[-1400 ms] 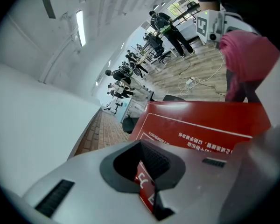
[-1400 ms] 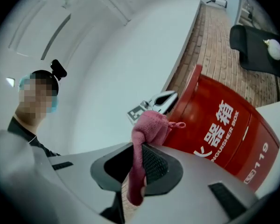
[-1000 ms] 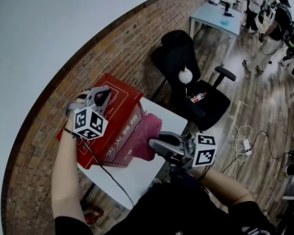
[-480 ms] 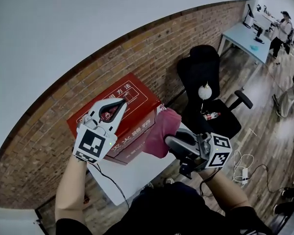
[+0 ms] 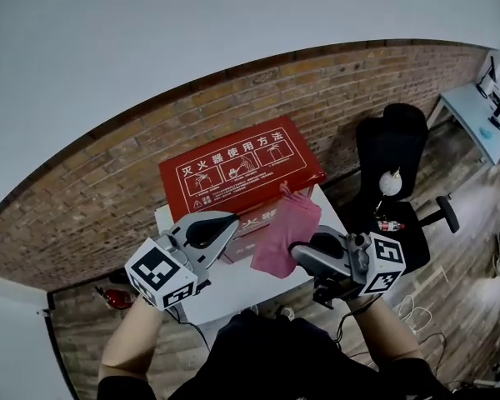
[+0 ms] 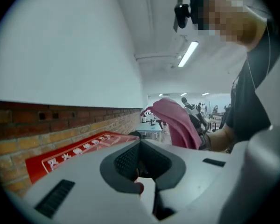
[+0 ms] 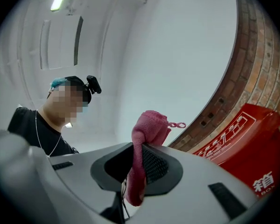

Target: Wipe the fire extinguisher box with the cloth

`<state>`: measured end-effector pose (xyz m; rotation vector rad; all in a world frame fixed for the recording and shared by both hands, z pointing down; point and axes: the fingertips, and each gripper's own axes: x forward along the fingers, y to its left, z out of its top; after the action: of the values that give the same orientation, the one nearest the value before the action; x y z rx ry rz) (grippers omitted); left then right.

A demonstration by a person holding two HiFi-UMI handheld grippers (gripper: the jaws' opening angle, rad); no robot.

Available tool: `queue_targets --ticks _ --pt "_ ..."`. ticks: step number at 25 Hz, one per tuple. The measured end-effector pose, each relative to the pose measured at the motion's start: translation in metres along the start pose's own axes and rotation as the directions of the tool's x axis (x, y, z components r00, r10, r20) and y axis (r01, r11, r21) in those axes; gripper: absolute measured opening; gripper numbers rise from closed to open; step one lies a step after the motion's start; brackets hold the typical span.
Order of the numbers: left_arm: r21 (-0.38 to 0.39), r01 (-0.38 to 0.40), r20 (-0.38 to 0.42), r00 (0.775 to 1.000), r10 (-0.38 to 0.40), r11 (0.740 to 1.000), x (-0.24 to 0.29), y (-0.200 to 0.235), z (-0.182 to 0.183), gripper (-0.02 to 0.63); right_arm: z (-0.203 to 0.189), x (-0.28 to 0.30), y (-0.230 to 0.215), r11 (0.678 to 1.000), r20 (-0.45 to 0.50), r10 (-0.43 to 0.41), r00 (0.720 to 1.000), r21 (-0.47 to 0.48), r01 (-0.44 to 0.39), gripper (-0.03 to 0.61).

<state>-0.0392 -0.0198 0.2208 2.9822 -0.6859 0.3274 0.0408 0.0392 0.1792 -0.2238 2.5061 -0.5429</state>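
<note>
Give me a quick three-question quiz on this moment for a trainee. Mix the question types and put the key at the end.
1. Which gripper holds the cloth?
2. The box stands on: A) the chair B) the table C) the floor.
3. True or false: the jaws of the left gripper are wide open.

Key
1. The right gripper. Its jaws are clamped on the cloth.
2. B
3. False. They are shut, with nothing between them.
</note>
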Motion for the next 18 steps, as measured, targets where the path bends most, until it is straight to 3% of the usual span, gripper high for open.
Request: queue_targets --ticks 5,10,15,18 --pt "-0.25 0.041 0.079 0.997 -0.022 0.968 -0.036 -0.015 -0.026 0.044 -0.026 0.022 0.006 0.991 -0.1 0.128 0.987 0.047 -0.124 0.061" --pt "-0.392 0.122 0.201 0.979 -0.044 0.912 -0.068 -0.032 -0.037 0.143 -0.056 0.035 0.018 0.969 -0.207 0.246 0.947 0.078 -0.235 0.061" --pt "-0.517 0.299 0.372 0.922 -0.105 0.802 -0.095 -0.05 -0.039 0.225 -0.074 0.033 0.027 0.941 -0.283 0.338 0.898 0.098 -0.323 0.061" --pt "-0.552 0.359 0.403 0.905 -0.136 0.752 -0.096 -0.061 -0.041 0.258 -0.082 0.035 0.03 0.926 -0.314 0.377 0.871 0.108 -0.361 0.061"
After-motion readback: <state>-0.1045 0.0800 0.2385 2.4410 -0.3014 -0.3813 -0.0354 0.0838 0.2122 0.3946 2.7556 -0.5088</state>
